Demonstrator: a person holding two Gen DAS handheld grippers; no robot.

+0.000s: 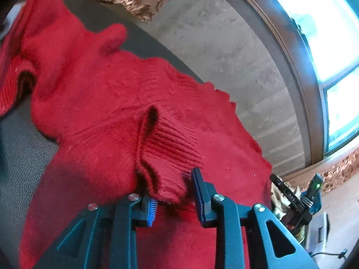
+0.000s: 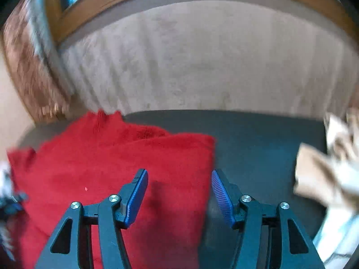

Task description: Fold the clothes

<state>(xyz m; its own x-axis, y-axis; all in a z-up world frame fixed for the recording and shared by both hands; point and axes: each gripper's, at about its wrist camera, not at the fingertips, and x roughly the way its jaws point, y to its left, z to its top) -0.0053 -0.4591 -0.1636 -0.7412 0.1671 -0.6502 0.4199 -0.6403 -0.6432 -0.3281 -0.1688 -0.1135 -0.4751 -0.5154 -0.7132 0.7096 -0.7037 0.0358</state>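
My left gripper stands part-spread with the ribbed cuff of the red sweater lying loose between the pads; whether either pad still touches the knit I cannot tell. Only this view shows the cuff, the rumpled sweater running toward ten o'clock over the dark table, and my other gripper at four o'clock. My right gripper is spread with nothing in it, above the sweater's folded edge at twelve o'clock. Only the right view shows the beige cloth at three o'clock.
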